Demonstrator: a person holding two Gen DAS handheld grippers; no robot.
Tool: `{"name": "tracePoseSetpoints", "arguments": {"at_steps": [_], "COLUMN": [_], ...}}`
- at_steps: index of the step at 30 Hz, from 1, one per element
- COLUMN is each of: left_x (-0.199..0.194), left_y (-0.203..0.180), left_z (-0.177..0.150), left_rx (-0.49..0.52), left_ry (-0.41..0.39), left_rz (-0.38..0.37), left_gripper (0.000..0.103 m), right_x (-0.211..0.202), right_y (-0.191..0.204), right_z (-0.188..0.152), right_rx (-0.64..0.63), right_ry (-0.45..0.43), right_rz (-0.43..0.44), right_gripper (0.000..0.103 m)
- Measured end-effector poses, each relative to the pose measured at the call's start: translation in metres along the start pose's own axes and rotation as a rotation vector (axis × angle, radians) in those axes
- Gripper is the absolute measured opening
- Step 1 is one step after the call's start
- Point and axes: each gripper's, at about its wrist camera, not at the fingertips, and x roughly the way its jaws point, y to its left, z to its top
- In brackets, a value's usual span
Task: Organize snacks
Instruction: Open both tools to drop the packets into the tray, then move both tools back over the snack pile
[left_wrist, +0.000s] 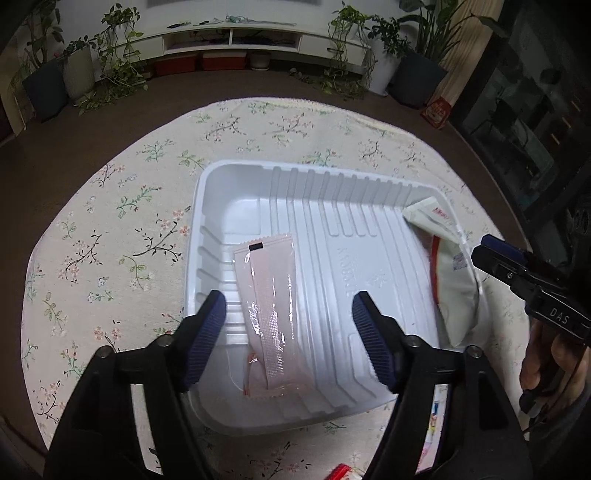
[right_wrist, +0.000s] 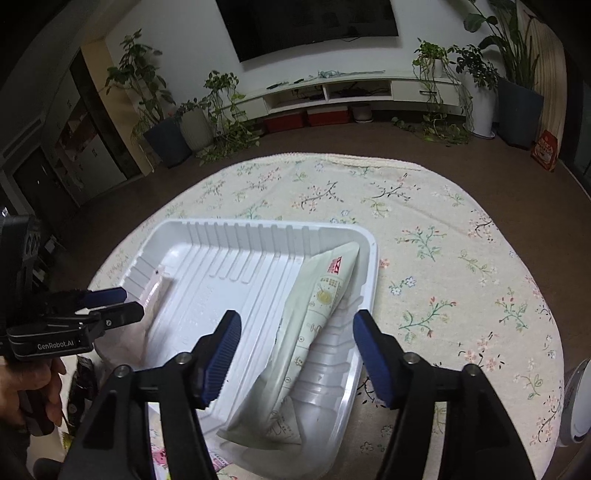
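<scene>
A white ribbed plastic tray (left_wrist: 332, 192) (right_wrist: 221, 236) sits on a round table with a floral cloth (left_wrist: 122, 206). A pale pink translucent sachet (left_wrist: 271, 295) lies flat in the tray's left part. My left gripper (left_wrist: 289, 299) hovers open just above it, with the pads clear of it on both sides. A cream snack packet with red trim (right_wrist: 321, 295) (left_wrist: 454, 280) leans against the tray's right wall. Above it my right gripper (right_wrist: 297, 315) is open too, touching nothing. Each gripper also shows at the edge of the other's view.
More snack wrappers poke in at the near table edge: a red one (left_wrist: 341, 472), a pink one (right_wrist: 162, 458) and a dark one (right_wrist: 85, 373). A white round object (right_wrist: 576, 398) stands at the right. Potted plants and a low TV cabinet line the far wall.
</scene>
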Motion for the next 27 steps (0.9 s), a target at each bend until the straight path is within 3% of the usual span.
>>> {"name": "tracePoseSetpoints", "arguments": {"at_steps": [3, 5, 7, 12, 17, 22, 25, 27], "left_x": [-0.016, -0.030, -0.051, -0.124, -0.204, -0.239, -0.247, -0.242], "left_y": [0.005, 0.007, 0.008, 0.003, -0.003, 0.003, 0.009, 0.014], "left_z": [0.002, 0.003, 0.003, -0.006, -0.045, -0.109, -0.161, -0.198], "left_rx": [-0.031, -0.048, -0.046, 0.063, 0.164, 0.155, 0.173, 0.205], "left_ry": [-0.022, -0.046, -0.087, -0.226, -0.373, -0.260, -0.243, -0.187], "left_rz": [-0.040, -0.071, -0.097, -0.112, -0.123, -0.067, -0.039, -0.017], "left_gripper": [0.075, 0.090, 0.098, 0.102, 0.102, 0.102, 0.102, 0.102], "right_x": [-0.014, -0.027, -0.045, -0.090, -0.137, -0.178, -0.194, -0.198], "right_y": [-0.005, -0.007, -0.012, -0.028, -0.038, -0.012, 0.005, 0.015], "right_z": [0.005, 0.008, 0.010, 0.012, 0.002, -0.021, -0.042, -0.062], "right_rx": [0.029, 0.039, 0.046, 0.099, 0.192, 0.100, 0.044, 0.025], "right_ry": [-0.037, -0.078, -0.138, -0.281, -0.401, -0.482, -0.488, -0.455], "right_rz": [0.036, 0.049, 0.061, 0.081, 0.173, 0.175, 0.189, 0.198], "right_gripper": [0.072, 0.078, 0.082, 0.088, 0.098, 0.099, 0.099, 0.099]}}
